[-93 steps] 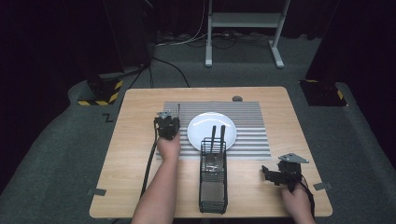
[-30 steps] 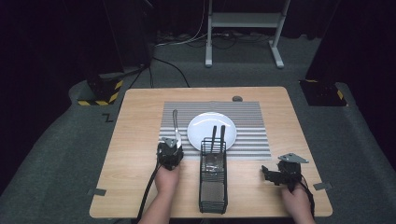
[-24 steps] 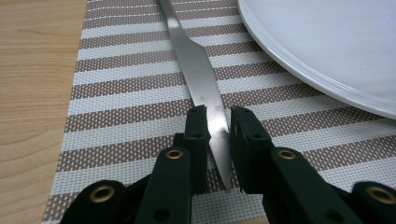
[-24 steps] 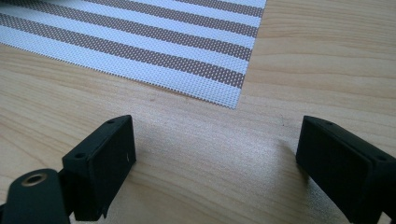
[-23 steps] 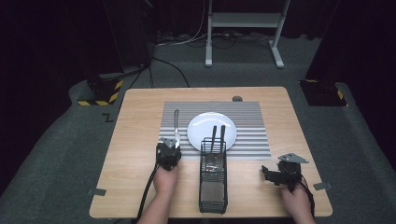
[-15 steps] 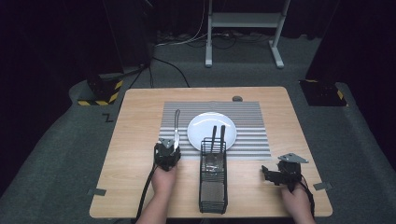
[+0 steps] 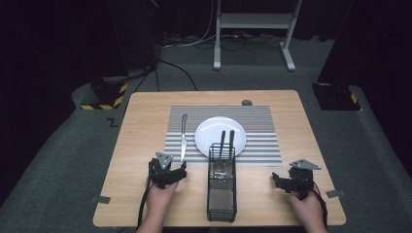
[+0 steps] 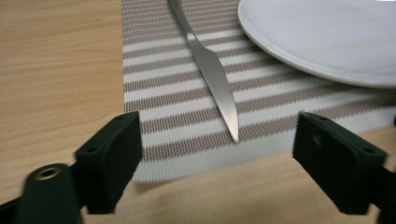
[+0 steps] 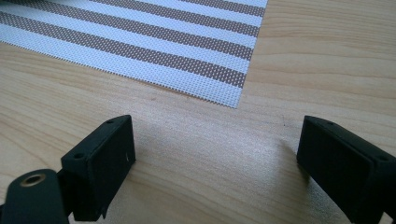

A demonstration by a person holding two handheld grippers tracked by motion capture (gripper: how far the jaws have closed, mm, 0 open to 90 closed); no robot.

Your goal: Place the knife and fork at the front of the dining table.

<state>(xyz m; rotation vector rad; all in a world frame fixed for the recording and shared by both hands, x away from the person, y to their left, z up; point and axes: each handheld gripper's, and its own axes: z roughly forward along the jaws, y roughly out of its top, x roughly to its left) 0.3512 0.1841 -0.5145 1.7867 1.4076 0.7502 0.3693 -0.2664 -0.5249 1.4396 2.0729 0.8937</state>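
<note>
Steel knife (image 7: 183, 136) lies on the striped placemat (image 7: 262, 145) just left of the plate (image 7: 206, 138), set as cutlery; the left gripper (image 7: 180, 169), jaws just opened and spread empty, sits near its tip.

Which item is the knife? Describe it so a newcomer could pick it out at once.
Start at the striped placemat in the middle of the wooden table. Left of the white plate on it lies the knife, tip toward the person, just ahead of the open left claw. It is the lone flat, all-silver piece; the other utensils stand upright in the black wire caddy.
</note>
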